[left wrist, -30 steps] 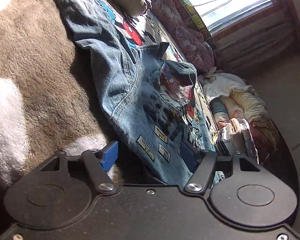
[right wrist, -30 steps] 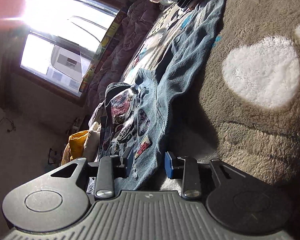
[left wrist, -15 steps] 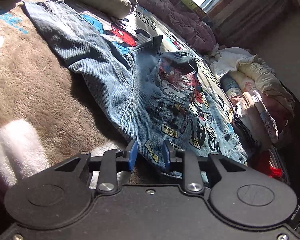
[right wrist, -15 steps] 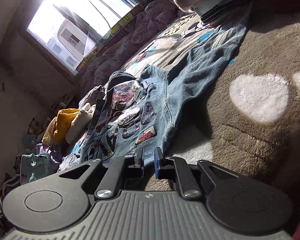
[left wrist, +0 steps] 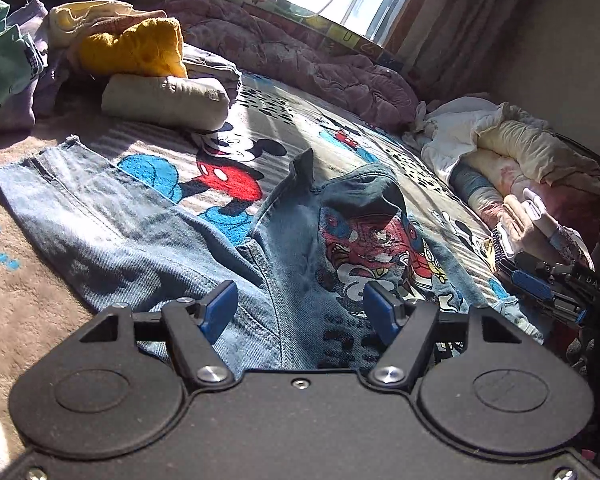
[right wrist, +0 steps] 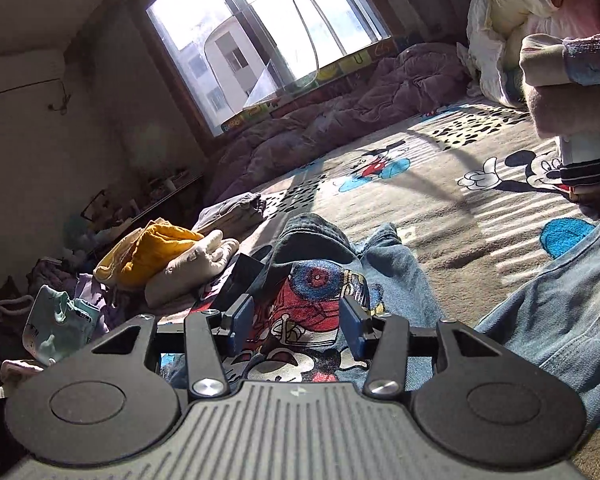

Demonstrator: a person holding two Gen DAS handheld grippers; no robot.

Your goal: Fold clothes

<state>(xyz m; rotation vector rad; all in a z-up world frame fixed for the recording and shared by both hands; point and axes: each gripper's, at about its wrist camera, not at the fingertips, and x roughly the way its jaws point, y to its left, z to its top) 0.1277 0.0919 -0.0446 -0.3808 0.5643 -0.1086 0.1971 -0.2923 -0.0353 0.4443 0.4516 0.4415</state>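
A blue denim jacket [left wrist: 148, 248] with a cartoon print on its back [left wrist: 376, 252] and a dark hood [left wrist: 364, 184] lies spread flat on the bed. My left gripper [left wrist: 300, 312] hovers above the jacket's near hem. Its jaws are opening, and no cloth is pinched between the blue pads [left wrist: 220, 310]. My right gripper [right wrist: 296, 324] hangs over the printed back [right wrist: 312, 304], near the hood [right wrist: 312, 236]. Its jaws are opening too, with nothing gripped. In the left wrist view the right gripper [left wrist: 540, 286] shows at the right edge.
A cartoon-mouse blanket [left wrist: 236, 176] covers the bed. A yellow garment [left wrist: 132, 48] and a rolled cream piece [left wrist: 164, 102] lie at the far left. A purple quilt [left wrist: 300, 52] lies under the window. Folded and bundled clothes [left wrist: 520, 168] are piled at the right.
Both grippers lifted away from the jacket's hem and rolled level. Their jaws narrowed half a second ago and now stand wider apart. The jacket lies flat, let go.
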